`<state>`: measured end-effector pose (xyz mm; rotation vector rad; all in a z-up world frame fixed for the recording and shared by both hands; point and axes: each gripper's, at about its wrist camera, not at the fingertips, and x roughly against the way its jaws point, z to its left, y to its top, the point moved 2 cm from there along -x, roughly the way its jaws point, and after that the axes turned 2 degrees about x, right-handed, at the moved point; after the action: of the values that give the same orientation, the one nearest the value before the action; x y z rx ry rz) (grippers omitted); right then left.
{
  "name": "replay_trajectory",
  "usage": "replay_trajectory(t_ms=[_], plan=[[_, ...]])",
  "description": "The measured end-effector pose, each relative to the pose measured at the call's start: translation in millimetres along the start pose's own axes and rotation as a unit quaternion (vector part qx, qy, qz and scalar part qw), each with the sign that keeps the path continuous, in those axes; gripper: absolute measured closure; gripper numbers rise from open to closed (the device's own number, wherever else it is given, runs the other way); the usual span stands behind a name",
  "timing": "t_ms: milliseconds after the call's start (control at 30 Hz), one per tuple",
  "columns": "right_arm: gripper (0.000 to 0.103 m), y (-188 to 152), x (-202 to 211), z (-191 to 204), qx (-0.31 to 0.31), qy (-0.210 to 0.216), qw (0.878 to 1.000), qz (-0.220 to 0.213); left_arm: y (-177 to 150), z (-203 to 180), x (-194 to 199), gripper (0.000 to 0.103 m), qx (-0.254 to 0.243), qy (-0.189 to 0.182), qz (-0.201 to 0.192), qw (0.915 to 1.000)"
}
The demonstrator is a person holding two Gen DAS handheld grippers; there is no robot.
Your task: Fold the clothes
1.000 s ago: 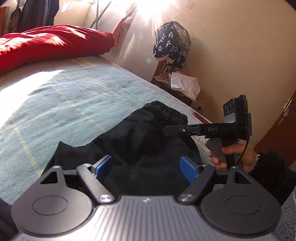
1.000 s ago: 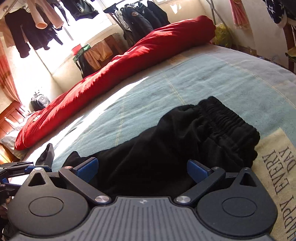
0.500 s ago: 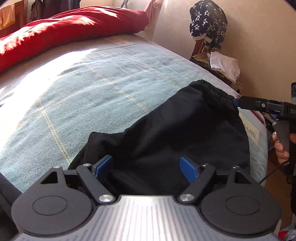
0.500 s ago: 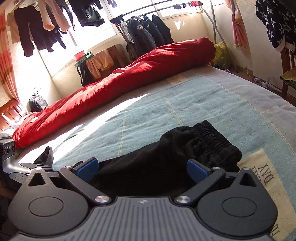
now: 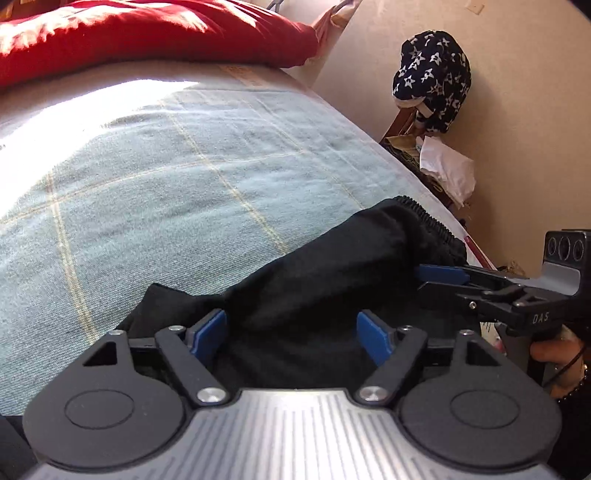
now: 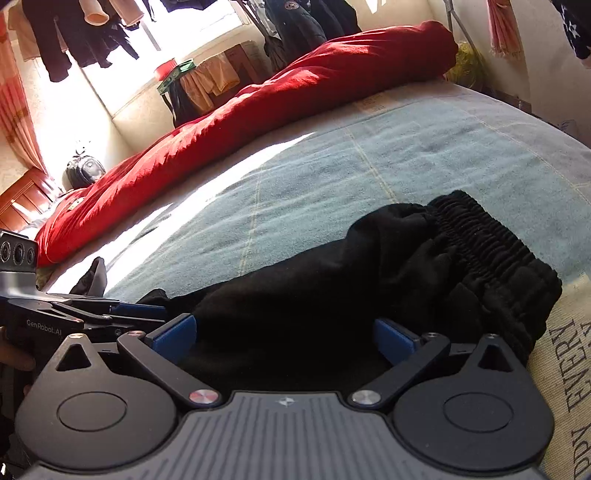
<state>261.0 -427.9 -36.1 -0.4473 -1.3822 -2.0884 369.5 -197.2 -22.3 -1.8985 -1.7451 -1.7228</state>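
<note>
Here the black pants lie on the bed, long way running from left to right. Both the left hand-held gripper and the right hand-held gripper hang just above, jaws apart, holding nothing. The waistband lies nearer the right one.

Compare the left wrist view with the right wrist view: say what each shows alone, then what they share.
Left wrist only: a star-patterned garment hanging by the wall, white crumpled cloth below it.
Right wrist only: clothes hanging at the window, a dark backpack, printed lettering.
Both: black pants with elastic waistband, red duvet, blue-green blanket, both grippers open.
</note>
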Motion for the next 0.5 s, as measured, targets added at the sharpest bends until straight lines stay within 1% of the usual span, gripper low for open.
replay_trajectory(t_ms=[67, 100, 133, 167, 233, 267, 300, 367, 500], plan=[[0.0, 12.9, -2.3, 14.8, 0.032, 0.029, 0.999, -0.008, 0.9, -6.5, 17.9, 0.02, -0.017, 0.016, -0.018, 0.9996], [0.0, 17.4, -7.8, 21.5, 0.048, 0.042, 0.998, -0.007, 0.3, -6.7, 24.2, 0.019, -0.017, 0.027, -0.021, 0.9992], [0.0, 19.2, -18.0, 24.8, 0.055, 0.05, 0.997, 0.005, -0.4, -6.6, 30.0, 0.019, -0.017, 0.039, -0.024, 0.9988], [0.0, 20.6, -29.0, 27.4, 0.061, 0.056, 0.996, 0.019, -1.4, -6.0, 34.7, 0.019, -0.016, 0.058, -0.024, 0.9979], [0.0, 12.1, -55.1, 21.5, 0.05, 0.047, 0.995, 0.068, -6.2, -3.6, 42.1, 0.019, -0.014, 0.094, -0.026, 0.9951], [0.0, 6.9, -64.5, 16.6, 0.042, 0.039, 0.995, 0.087, -8.9, -1.5, 45.1, 0.019, -0.012, 0.106, -0.025, 0.9939], [0.0, 0.7, -67.6, 11.6, 0.039, 0.042, 0.995, 0.087, -12.1, 1.3, 48.5, 0.019, -0.006, 0.117, -0.024, 0.9928], [0.0, 1.1, -57.9, 12.3, 0.039, 0.051, 0.995, 0.075, -18.4, 7.4, 55.3, 0.019, 0.01, 0.134, -0.024, 0.9907], [0.0, 13.1, -39.0, 28.2, 0.055, 0.071, 0.994, 0.066, -25.8, 16.1, 69.6, 0.019, 0.031, 0.155, -0.037, 0.9868]])
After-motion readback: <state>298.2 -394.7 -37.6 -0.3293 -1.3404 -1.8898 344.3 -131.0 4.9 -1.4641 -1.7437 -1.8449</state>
